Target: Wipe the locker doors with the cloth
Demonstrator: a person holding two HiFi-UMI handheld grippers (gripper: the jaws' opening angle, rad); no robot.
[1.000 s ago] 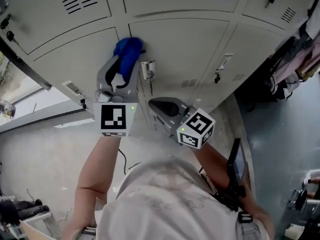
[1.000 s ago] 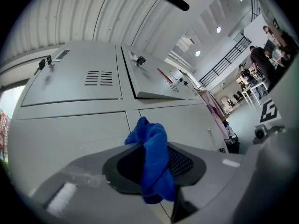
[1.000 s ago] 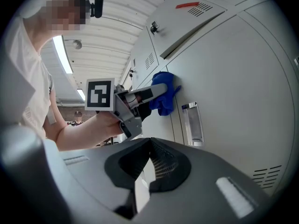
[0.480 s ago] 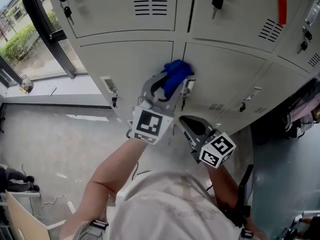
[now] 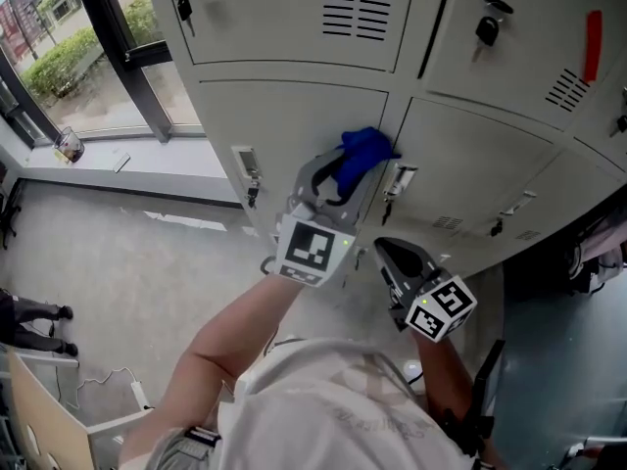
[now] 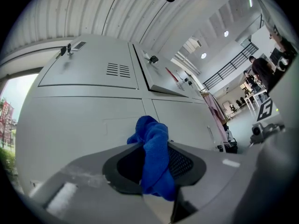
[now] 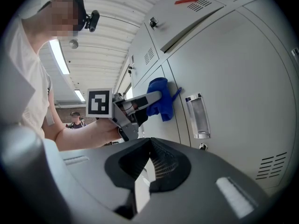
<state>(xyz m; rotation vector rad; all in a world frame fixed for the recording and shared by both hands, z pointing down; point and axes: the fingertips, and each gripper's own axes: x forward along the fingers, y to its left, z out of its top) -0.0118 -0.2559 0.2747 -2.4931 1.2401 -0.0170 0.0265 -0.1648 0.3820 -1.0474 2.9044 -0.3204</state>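
A blue cloth (image 5: 364, 150) is bunched between the jaws of my left gripper (image 5: 343, 171), which is shut on it. The cloth presses against a grey locker door (image 5: 284, 116), just left of a metal handle (image 5: 400, 179). The left gripper view shows the cloth (image 6: 152, 146) sticking out past the jaws toward the door (image 6: 79, 125). My right gripper (image 5: 390, 253) hangs lower, to the right, shut and empty, a short way off the lockers. The right gripper view shows the cloth (image 7: 159, 98), the left gripper (image 7: 145, 101), the handle (image 7: 198, 115) and my right gripper (image 7: 149, 160).
Keys hang in locks on the upper doors (image 5: 486, 31), and one hangs under a label holder (image 5: 245, 164). A red strip (image 5: 593, 45) marks a door at the top right. A window (image 5: 59, 57) is at the left. Clothes (image 5: 600, 248) hang at the right edge.
The head view has swung, so the window now shows at the left. The left gripper still holds the cloth on the door beside the same handle. The right gripper stays below it.
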